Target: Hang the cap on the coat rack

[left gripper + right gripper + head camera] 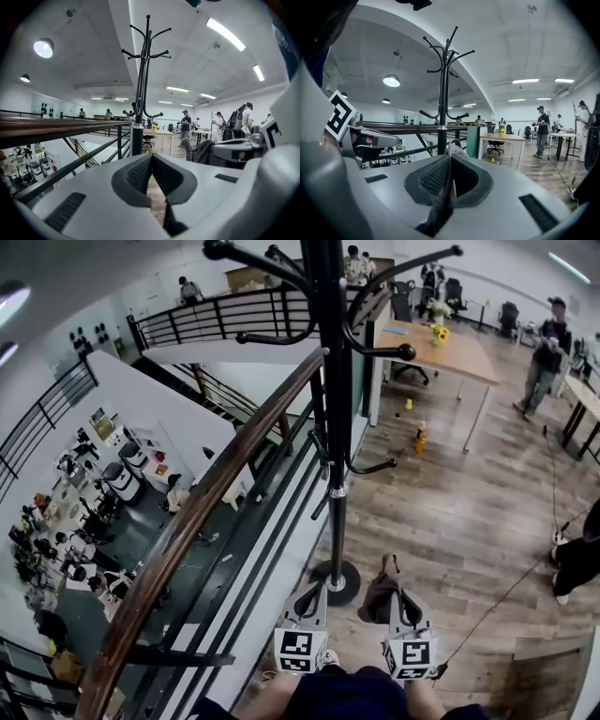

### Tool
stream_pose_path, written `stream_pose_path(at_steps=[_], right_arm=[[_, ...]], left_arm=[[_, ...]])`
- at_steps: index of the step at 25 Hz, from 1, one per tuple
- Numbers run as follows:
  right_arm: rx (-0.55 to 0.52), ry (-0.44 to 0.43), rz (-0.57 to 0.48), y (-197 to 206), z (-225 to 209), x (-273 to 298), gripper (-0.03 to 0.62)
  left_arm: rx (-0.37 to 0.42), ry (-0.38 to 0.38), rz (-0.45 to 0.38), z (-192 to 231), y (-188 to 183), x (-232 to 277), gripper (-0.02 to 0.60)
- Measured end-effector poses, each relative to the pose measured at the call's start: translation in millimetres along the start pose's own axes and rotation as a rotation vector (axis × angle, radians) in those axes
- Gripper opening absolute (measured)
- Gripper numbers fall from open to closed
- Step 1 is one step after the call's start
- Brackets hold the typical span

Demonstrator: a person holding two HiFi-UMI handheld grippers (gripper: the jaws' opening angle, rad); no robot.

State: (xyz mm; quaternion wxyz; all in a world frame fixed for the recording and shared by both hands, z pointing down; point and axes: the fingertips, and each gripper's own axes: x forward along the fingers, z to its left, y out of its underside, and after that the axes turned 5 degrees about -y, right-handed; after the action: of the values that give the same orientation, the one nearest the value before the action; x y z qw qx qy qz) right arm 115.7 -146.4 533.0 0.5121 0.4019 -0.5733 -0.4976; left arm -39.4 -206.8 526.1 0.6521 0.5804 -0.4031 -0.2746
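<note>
The black coat rack stands straight ahead beside the railing, its round base on the wood floor and its curved hooks high above both grippers. My right gripper is shut on the grey-brown cap, held low near the base. In the right gripper view the cap's fabric is pinched between the pads, with the rack beyond. My left gripper hangs next to it, shut, with nothing held. Its fingertips meet in the left gripper view, where the cap shows to the right.
A wooden handrail on black bars runs along the left, with a drop to a lower floor behind it. A wooden table with yellow flowers stands past the rack. A person stands at the far right. A cable crosses the floor.
</note>
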Motion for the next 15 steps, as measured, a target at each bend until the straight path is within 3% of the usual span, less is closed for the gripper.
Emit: stream_pose_path(at_steps=[8, 15], right_arm=[[0.009, 0.020, 0.010, 1.2, -8.9, 18.0, 0.025], [0.010, -0.014, -0.021, -16.3, -31.3, 30.7, 0.025]], left_arm=[[-0.006, 0.049, 0.018, -4.0, 2.9, 28.8, 0.003], [-0.035, 0.034, 0.003, -14.1, -10.8, 46.9, 0.003]])
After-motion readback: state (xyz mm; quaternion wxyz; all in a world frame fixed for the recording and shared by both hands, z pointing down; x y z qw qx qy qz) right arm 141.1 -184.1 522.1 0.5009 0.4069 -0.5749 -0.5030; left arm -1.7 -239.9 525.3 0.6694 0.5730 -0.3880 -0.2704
